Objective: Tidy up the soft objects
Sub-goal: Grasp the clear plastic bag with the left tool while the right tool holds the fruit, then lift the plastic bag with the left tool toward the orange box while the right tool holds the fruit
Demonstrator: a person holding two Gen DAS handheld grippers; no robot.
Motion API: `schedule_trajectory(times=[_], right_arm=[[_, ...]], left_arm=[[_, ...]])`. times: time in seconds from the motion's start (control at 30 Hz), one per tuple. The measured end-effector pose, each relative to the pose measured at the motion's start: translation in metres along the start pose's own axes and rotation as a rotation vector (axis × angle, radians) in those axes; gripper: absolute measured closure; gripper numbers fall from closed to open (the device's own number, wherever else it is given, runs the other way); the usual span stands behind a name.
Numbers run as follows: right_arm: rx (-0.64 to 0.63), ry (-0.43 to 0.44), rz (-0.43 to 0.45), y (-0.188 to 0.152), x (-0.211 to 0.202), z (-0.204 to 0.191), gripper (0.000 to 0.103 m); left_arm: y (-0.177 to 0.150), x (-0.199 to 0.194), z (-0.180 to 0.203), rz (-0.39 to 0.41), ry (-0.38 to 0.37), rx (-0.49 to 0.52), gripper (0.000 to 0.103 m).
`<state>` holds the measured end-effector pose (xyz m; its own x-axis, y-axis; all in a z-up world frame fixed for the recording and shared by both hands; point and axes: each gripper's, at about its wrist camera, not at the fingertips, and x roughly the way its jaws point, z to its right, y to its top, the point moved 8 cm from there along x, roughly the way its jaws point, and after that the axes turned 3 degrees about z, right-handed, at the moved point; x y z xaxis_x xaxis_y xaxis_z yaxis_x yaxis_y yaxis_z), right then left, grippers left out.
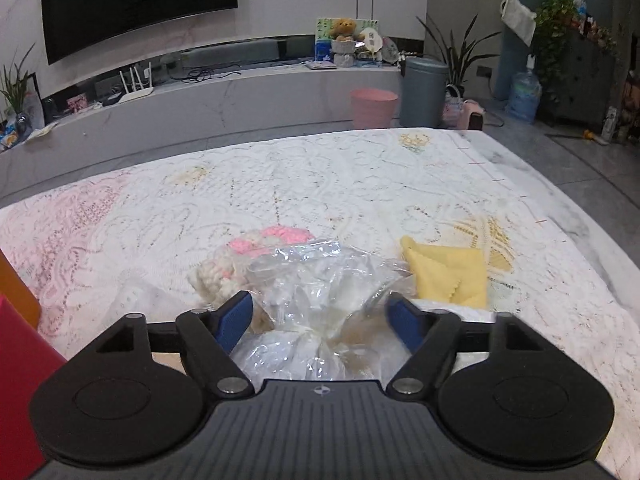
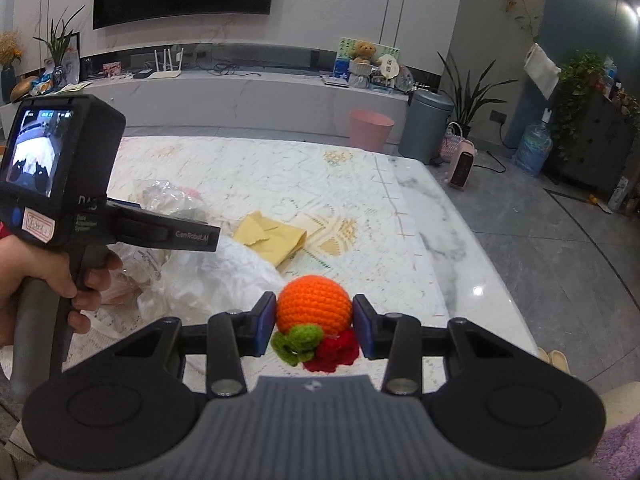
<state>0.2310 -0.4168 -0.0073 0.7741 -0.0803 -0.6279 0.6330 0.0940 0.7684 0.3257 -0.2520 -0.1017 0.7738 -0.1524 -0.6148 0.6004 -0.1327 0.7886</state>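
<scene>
plastic bag point(image 1: 320, 280), clear and crumpled, lies on the lace-covered counter point(image 1: 360, 184) between my left claw point(image 1: 320, 316), its jaws apart, pads not pressing it. only my right view shows my right claw point(image 2: 314, 326) clamped on the crocheted orange point(image 2: 314, 308). the yellow cloth point(image 1: 448, 276) lies just beside the bag; the pink-and-cream knit point(image 1: 256, 248) shows behind it.

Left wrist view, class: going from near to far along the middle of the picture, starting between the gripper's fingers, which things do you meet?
Clear plastic bag between the left gripper's fingers → pink and cream crocheted piece → bare lace tablecloth → pink bin on the floor → teddy bear on the shelf.
</scene>
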Motion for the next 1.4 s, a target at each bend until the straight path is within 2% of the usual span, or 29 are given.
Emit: schedule_trajectory(times=[0.03,0.13,0.43,0.63,0.87,0.97,1.13,1.27,1.4], right_arm=[[-0.003,0.001,0.001,0.0,0.001,-0.001,0.062],[-0.013,-0.005,0.006,0.002,0.0,0.0,0.062],[0.002,-0.013,0.038,0.006,-0.013,0.003,0.062],[-0.008,0.002,0.066,0.011,-0.025,-0.006,0.062],[-0.012,0.013,0.092,0.014,-0.035,-0.013,0.062],[-0.023,0.018,0.101,0.016,-0.04,-0.018,0.062],[-0.045,0.028,0.101,0.014,-0.045,-0.029,0.062],[-0.074,0.036,0.098,0.01,-0.047,-0.038,0.062],[-0.083,0.038,0.098,0.009,-0.049,-0.041,0.062]], left_arm=[[0.001,-0.004,0.0,0.013,-0.004,-0.007,0.031],[0.004,-0.024,0.0,0.059,-0.045,-0.037,0.037],[0.006,-0.09,0.001,0.146,-0.139,-0.059,0.042],[0.01,-0.111,0.004,0.171,-0.121,-0.02,0.045],[0.015,-0.131,-0.001,0.188,-0.138,-0.057,0.048],[0.012,-0.141,-0.002,0.196,-0.171,-0.072,0.048],[-0.021,-0.137,-0.007,0.162,-0.164,-0.068,0.047],[-0.068,-0.125,-0.014,0.107,-0.143,-0.129,0.047],[-0.093,-0.115,-0.012,0.077,-0.14,-0.149,0.046]])
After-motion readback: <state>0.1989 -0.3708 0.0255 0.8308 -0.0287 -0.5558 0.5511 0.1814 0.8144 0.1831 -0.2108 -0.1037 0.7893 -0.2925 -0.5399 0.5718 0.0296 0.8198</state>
